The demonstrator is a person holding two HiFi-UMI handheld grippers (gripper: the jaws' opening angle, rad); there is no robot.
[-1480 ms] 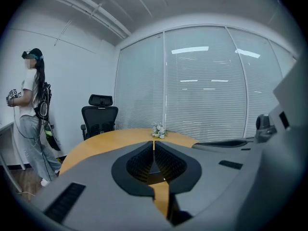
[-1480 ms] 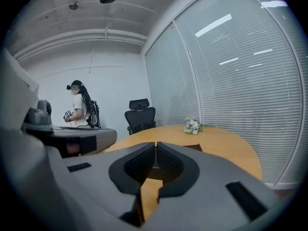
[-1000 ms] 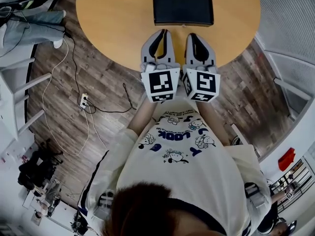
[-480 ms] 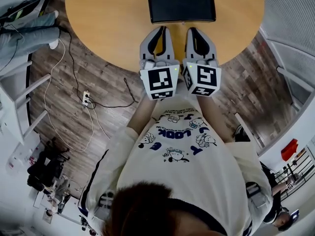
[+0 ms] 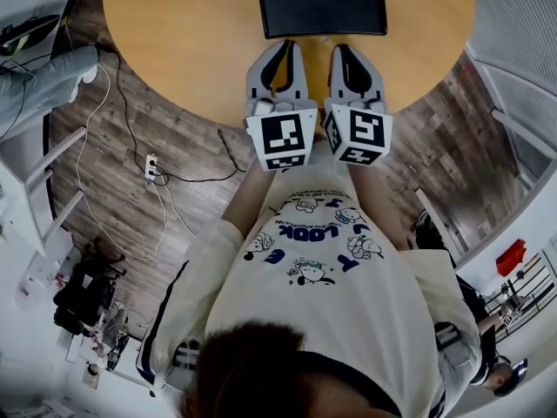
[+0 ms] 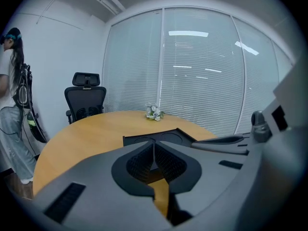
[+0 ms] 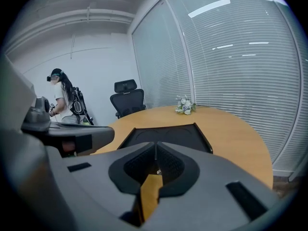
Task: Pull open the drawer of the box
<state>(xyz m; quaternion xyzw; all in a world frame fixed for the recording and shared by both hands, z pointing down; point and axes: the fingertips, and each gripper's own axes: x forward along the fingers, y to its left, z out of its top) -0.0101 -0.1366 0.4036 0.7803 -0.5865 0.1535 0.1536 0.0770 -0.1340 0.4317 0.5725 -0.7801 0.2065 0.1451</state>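
A flat black box (image 5: 321, 4) lies on the round wooden table (image 5: 183, 42), with its front side facing me. A small pale knob (image 7: 157, 172) shows low on that front. My left gripper (image 5: 285, 49) and right gripper (image 5: 341, 52) are side by side over the table's near edge. They point at the box and stop just short of it. Both are shut with nothing between the jaws. In the left gripper view the box (image 6: 144, 139) sits right beyond the left gripper (image 6: 154, 147). The right gripper view shows the box (image 7: 166, 133) straight ahead of the right gripper (image 7: 155, 150).
A small bunch of flowers (image 6: 154, 112) stands at the table's far side, and a black office chair (image 6: 86, 99) beyond it. A person (image 7: 60, 97) stands by the wall. Cables and a power strip (image 5: 150, 168) lie on the wood floor to my left.
The head view has drifted a little, so the box and grippers sit slightly higher in frame. Both grippers stay shut, side by side, just short of the box.
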